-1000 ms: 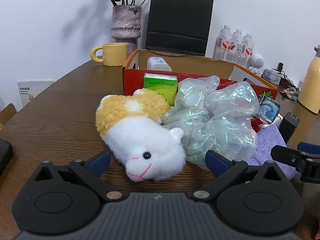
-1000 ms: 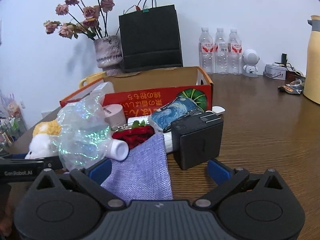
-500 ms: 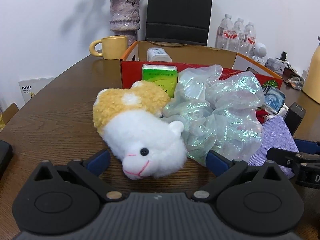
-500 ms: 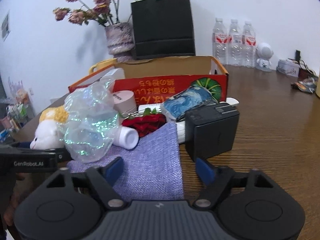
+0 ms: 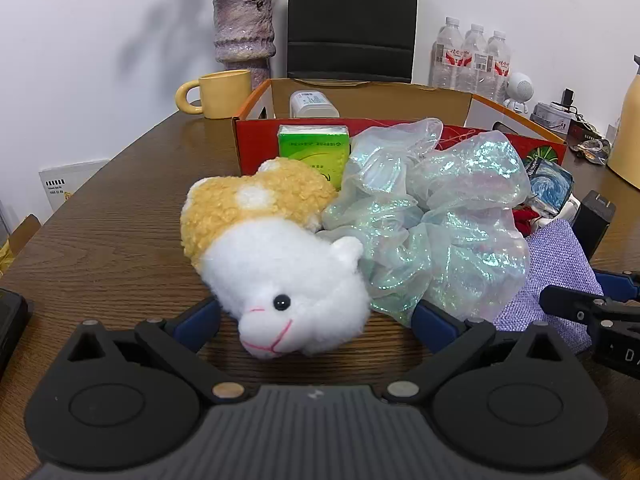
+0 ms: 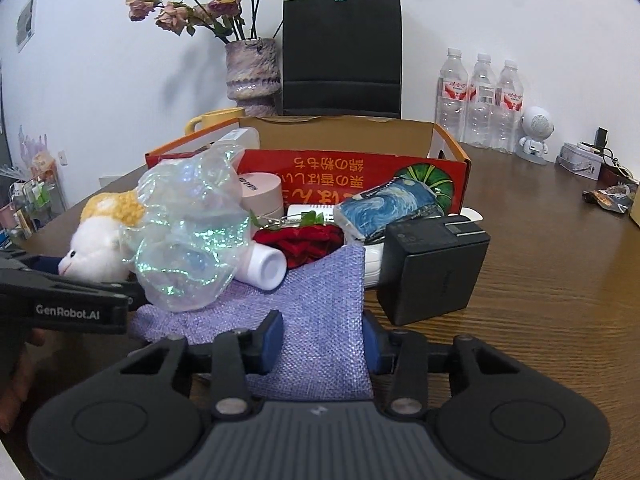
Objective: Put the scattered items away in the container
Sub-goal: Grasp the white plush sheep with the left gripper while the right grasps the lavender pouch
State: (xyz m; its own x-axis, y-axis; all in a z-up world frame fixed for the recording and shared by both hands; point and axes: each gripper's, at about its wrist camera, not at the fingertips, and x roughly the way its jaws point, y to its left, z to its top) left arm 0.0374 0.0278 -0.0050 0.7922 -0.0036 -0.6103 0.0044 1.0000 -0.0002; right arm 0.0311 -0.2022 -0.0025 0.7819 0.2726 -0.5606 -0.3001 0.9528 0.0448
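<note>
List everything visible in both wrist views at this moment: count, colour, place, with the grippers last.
Cardboard box with red front: 1, brown and red, table centre.
White bottle: 1, inside box.
Plush sheep toy: 1, white and yellow, before box.
Green tissue pack: 1, against box front.
Iridescent plastic bag: 1, beside sheep.
Purple woven pouch: 1, on table.
Black charger block: 1, beside pouch.
Red fabric rose: 1, behind pouch.
Starry-print pack: 1, blue.
Pink round tin: 1.
White tube: 1.
Yellow mug: 1, left of box.
Purple vase: 1, with dried roses.
Black paper bag: 1, at wall.
Water bottles: 3, clear.
White robot figure: 1.
Left gripper: open around sheep.
Right gripper: shut on pouch.
</note>
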